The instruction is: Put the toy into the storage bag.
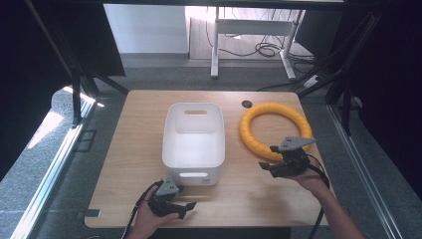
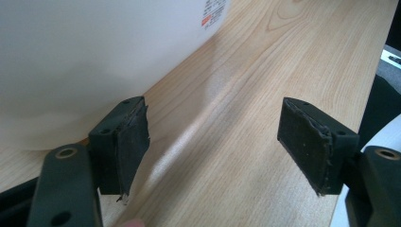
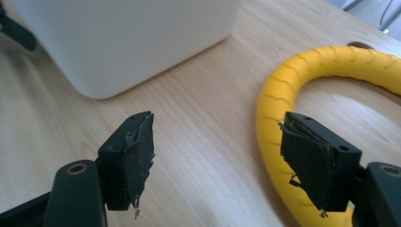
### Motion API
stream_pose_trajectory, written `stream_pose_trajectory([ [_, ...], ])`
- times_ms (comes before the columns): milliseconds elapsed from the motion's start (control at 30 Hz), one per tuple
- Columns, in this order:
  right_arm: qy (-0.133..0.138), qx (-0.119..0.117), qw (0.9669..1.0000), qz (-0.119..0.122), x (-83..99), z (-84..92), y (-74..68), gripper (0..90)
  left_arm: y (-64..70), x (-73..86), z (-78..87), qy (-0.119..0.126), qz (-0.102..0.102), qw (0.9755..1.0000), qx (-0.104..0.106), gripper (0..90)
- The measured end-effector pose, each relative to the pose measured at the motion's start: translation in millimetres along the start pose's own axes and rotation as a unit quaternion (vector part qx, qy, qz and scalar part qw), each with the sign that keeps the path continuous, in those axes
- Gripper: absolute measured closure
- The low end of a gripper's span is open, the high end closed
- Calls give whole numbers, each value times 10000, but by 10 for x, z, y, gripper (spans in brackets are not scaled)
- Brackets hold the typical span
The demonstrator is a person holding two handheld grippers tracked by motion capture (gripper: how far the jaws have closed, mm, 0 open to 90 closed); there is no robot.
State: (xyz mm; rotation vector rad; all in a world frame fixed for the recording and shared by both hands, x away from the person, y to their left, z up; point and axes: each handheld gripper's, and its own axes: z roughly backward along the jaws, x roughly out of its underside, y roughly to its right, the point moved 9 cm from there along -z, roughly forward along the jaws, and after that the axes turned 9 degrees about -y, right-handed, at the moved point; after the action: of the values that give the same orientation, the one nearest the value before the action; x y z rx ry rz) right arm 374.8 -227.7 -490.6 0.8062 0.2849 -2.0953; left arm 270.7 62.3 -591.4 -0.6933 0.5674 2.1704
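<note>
I have the right gripper hovering at the six o'clock edge of the yellow ribbed foam ring, which lies flat on the light wooden desk at three o'clock of the white rectangular plastic bin; its fingers stand partly apart with nothing between them, one just beside the ring's near curve in the right gripper view; the left gripper rests low near the bin's six o'clock corner, fingers wide apart and empty; by my reading nothing is done yet; the ring is ungrasped, the bin looks empty, and gripping, lifting and placing all remain.
</note>
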Motion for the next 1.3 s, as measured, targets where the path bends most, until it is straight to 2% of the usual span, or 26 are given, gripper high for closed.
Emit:
stream_pose_trajectory([
  [133,-259,69,9996,7,-19,-53,134,275,-3,6,-8,-6,4,10000,-2,256],
  [300,-574,26,9983,-41,-43,-173,269,283,-2,8,15,26,0,10000,-9,256],
  [467,-911,62,9957,-127,-11,-357,418,284,-15,13,29,49,24,10000,-18,256],
  [600,-1135,-40,9933,-190,25,-493,510,287,-21,14,30,53,28,10000,-20,256],
  [733,-1362,-87,9905,-193,31,-593,574,288,-17,16,24,39,11,10000,-17,256],
  [933,-1741,-175,9844,-189,63,-712,660,289,-25,10,43,95,18,9999,-37,257],
  [1000,-1823,-221,9826,-262,99,-759,696,290,-30,8,48,112,18,9999,-42,257],
  [1167,-2169,-260,9755,-256,236,-880,757,293,-28,12,40,90,10,10000,-37,257],
  [1300,-2313,-275,9722,-229,292,-936,785,308,-25,15,30,73,7,10000,-24,257],
])
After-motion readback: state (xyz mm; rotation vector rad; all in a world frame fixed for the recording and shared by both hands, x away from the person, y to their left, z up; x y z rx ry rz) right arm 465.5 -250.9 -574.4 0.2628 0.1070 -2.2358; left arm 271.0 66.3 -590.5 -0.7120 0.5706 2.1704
